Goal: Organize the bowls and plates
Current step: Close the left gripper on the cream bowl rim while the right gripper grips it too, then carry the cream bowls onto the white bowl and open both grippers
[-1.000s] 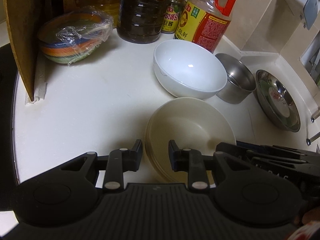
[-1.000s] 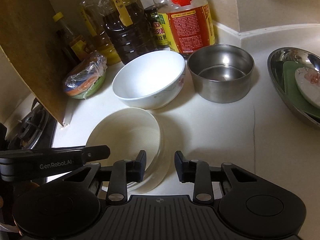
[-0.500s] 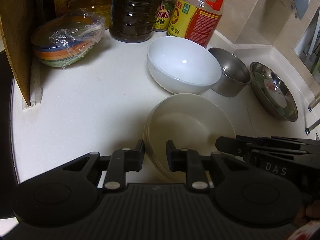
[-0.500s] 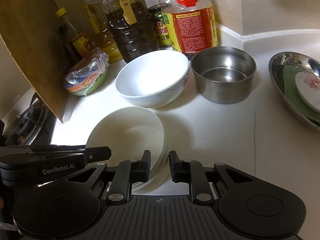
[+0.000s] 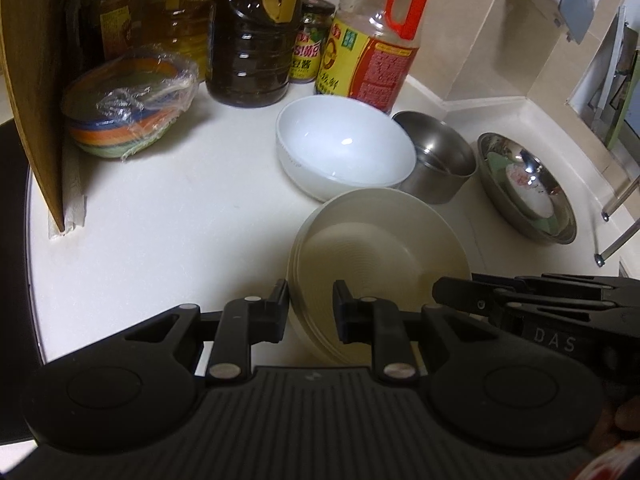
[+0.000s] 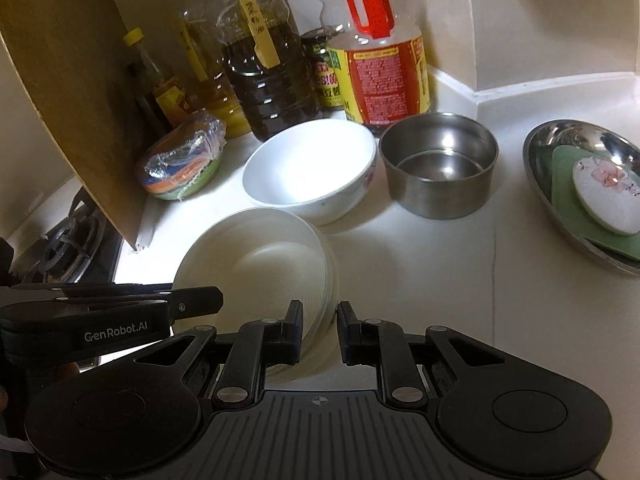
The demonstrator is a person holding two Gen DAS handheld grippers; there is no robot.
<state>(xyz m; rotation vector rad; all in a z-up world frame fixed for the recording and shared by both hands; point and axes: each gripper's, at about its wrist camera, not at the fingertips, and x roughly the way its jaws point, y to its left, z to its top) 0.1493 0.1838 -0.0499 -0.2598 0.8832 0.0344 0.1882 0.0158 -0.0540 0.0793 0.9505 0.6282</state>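
While the cream plates [image 5: 378, 258] sit stacked on the worktop [image 5: 168, 232] just before the white bowl [image 5: 346, 152], sorting looks barely begun. Left tool [image 5: 311, 312] and right tool [image 6: 319, 326] each straddle an opposite rim, jaws narrow but not visibly clamped, both held low.

Left gripper [image 5: 310, 306], right gripper [image 6: 319, 330]: jaws parted (narrow gaps), level, side by side.
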